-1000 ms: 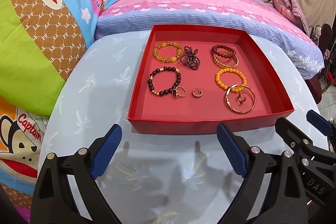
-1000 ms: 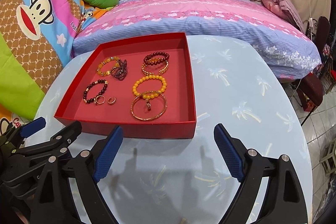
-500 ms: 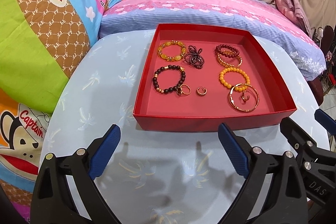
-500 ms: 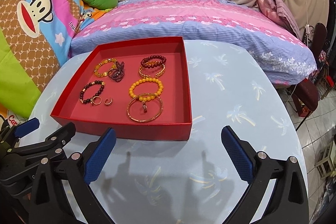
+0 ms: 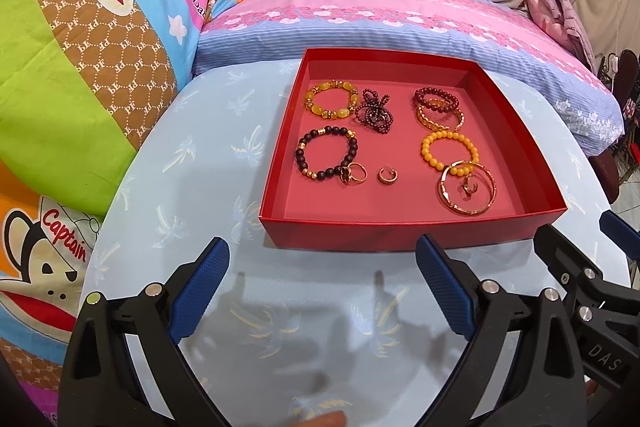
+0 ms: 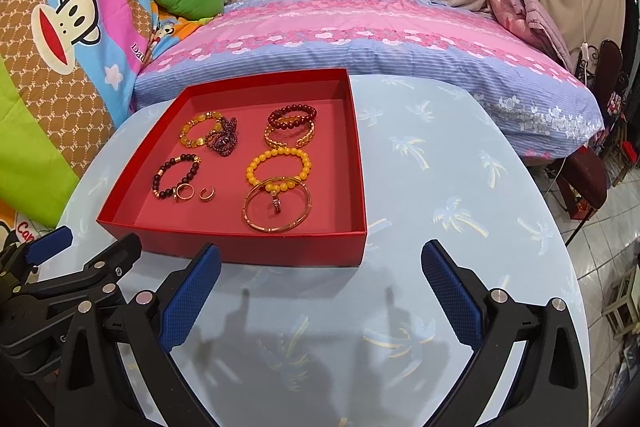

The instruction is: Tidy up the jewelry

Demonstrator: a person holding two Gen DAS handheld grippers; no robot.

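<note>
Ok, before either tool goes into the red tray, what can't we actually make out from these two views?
- Small piece inside the gold bangle: too small in both views to tell a ring from a charm.
- Dark red bracelet on the gold chain bracelet: overlap hides whether they are tangled.
- Ring by the black bead bracelet: touching or linked, unclear.
- Red tray inside of near wall: hidden in both views.
- Right tool: cut off by the left view's edge.

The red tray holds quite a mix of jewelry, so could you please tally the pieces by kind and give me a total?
In the red tray:
Beaded bracelets: 4 (amber, black, dark red, orange)
Gold bangles: 2 (patterned, plain)
Dark bead cluster: 1
Small rings or ear hoops: 3 ()
Total: 10
</note>
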